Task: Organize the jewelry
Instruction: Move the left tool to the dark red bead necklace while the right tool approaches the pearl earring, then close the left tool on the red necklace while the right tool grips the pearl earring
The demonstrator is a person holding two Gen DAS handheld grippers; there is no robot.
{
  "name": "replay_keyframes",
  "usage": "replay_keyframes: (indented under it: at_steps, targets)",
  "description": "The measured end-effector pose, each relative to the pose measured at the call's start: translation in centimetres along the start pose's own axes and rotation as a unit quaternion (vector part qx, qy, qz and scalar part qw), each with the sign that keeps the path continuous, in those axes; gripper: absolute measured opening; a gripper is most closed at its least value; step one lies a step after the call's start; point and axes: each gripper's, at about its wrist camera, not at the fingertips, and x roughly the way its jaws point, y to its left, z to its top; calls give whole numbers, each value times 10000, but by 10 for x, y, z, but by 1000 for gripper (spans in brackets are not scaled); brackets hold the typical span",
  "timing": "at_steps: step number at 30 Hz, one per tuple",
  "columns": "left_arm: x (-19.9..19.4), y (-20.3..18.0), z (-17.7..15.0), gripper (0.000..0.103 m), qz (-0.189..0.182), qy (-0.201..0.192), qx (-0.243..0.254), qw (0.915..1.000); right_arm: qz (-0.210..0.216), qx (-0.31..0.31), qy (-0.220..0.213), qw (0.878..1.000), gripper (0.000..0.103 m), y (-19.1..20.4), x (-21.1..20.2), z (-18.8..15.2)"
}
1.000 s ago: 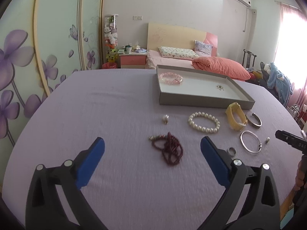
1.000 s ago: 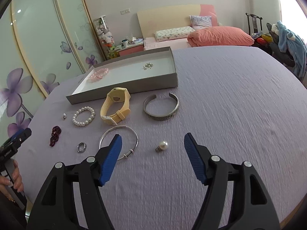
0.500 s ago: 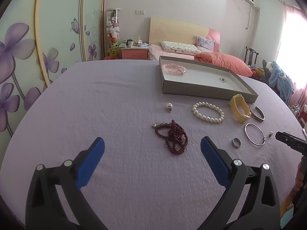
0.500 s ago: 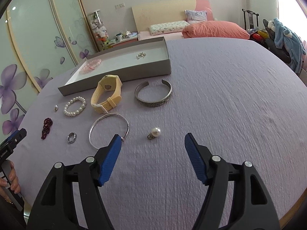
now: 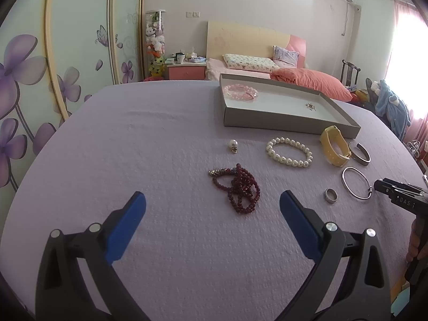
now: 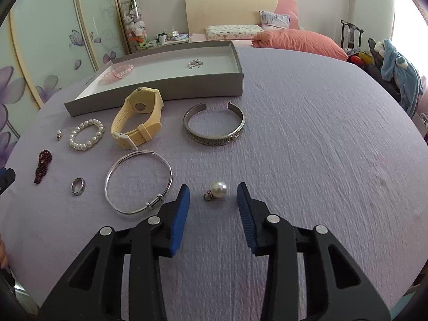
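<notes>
Jewelry lies spread on a purple cloth. My right gripper (image 6: 213, 192) hangs low over a pearl pendant (image 6: 217, 190); its jaws are closing, the pearl sits between the blue pads and neither pad touches it. My left gripper (image 5: 212, 203) stands wide open just short of a dark red bead string (image 5: 239, 188), holding nothing. Farther back lies a grey tray (image 6: 160, 95) holding a pink bracelet (image 6: 119, 71) and small earrings (image 6: 195, 63). The right gripper's body (image 5: 398, 195) shows at the right edge of the left wrist view.
Around the pearl lie a thin silver bangle (image 6: 137, 183), a ring (image 6: 78, 186), a yellow watch (image 6: 137, 119), a carved cuff (image 6: 214, 125), a pearl bracelet (image 6: 86, 133) and a second small pearl charm (image 5: 233, 145). A bed with pillows stands beyond the table.
My right gripper has sunk and come forward onto the pearl pendant, and its jaws have narrowed around it. The left gripper has hardly moved and stays wide open.
</notes>
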Motion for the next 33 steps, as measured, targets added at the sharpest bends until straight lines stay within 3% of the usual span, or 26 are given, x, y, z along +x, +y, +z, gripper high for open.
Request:
replay_keyframes:
  at_steps: [5,13,14,20,29,33]
  targets:
    - [2,-2,-1,100,6,53,27,10000,-105,-39,-6,9999,27,1,2,3]
    - [8,-13,1,100,85,166,210,9996,-130,-80,-8,9999,24,3,3,4]
    - [9,-15,2,100,86,179,256,9995,-106,-83,-8,9999,19,3,3,4]
    - [23,-28,7,100,208,395,387,9983,0,38,-44,10000,15,-1,1,4]
    - [53,-30,23,99,371,722,219,9965,123,163,-50,9998,15,-5,1,5]
    - [63,-32,26,94,433,792,195,9957,163,191,-47,9997,15,-5,1,4]
